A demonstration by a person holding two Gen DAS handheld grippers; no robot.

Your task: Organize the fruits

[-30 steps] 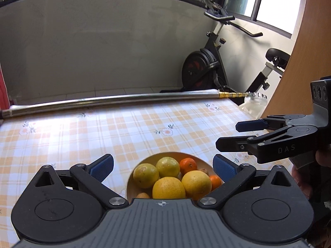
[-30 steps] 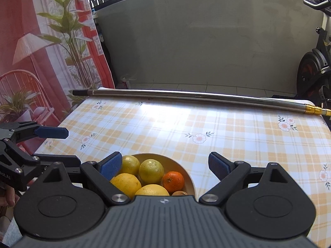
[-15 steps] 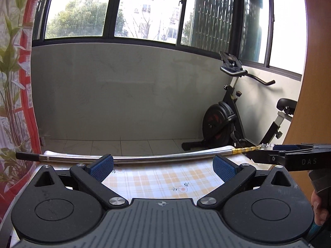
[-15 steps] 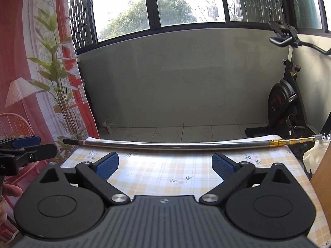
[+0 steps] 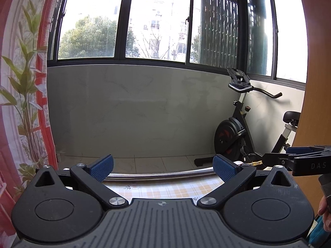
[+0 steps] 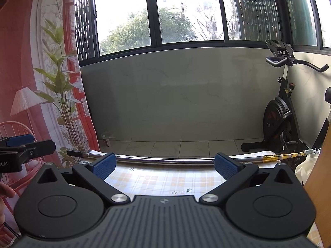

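here both the left gripper (image 5: 163, 166) and right gripper (image 6: 164, 165), right still widening, gape empty over the checked tablecloth (image 6: 165, 180).

Daylight through windows (image 5: 157, 22) blown out; interior dimmer; fisheye bends edges; sharp focus.

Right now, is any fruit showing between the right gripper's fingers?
No. In the right wrist view the right gripper has nothing between its opening jaws; beyond them lie only the checked tablecloth and a metal pole.
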